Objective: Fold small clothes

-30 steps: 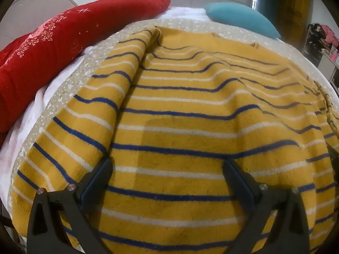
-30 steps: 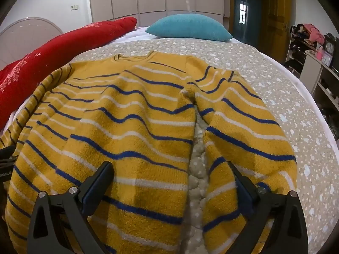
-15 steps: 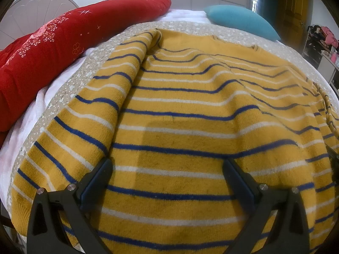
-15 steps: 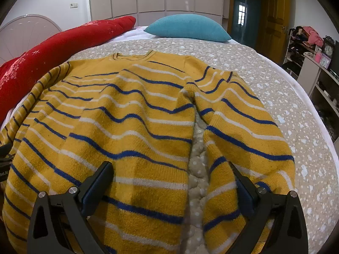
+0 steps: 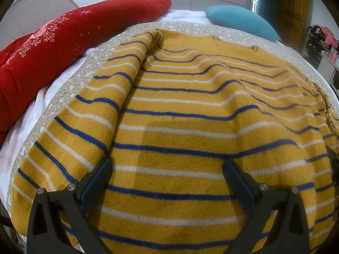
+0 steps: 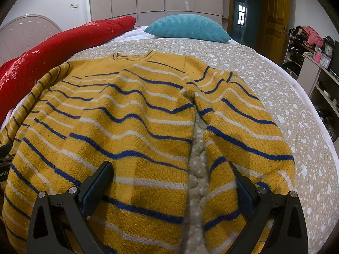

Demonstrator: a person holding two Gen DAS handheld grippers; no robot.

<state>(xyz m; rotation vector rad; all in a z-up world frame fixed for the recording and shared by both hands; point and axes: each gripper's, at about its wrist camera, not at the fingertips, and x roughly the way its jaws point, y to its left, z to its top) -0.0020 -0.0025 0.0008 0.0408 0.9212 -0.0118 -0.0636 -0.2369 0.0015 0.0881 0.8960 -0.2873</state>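
Observation:
A mustard-yellow sweater (image 5: 190,110) with blue and white stripes lies spread flat on the bed, neckline toward the far end. In the left wrist view its body fills the frame and the left sleeve (image 5: 70,131) runs down the left side. My left gripper (image 5: 167,180) hovers open over the lower body, holding nothing. In the right wrist view the sweater (image 6: 118,116) shows its right sleeve (image 6: 239,131) lying beside the body, a strip of bedspread between them. My right gripper (image 6: 171,182) is open above that gap near the hem, with nothing between its fingers.
The beige spotted bedspread (image 6: 264,76) covers the bed. A long red bolster (image 5: 42,59) lies along the left side and a teal pillow (image 6: 186,30) at the head. A headboard (image 6: 25,33) stands at left. Shelves with clutter (image 6: 313,59) and a wooden door (image 6: 273,19) are at right.
Both grippers have pulled back and risen slightly, so more of the sweater and bed shows. Both stay open, and the sweater has not moved.

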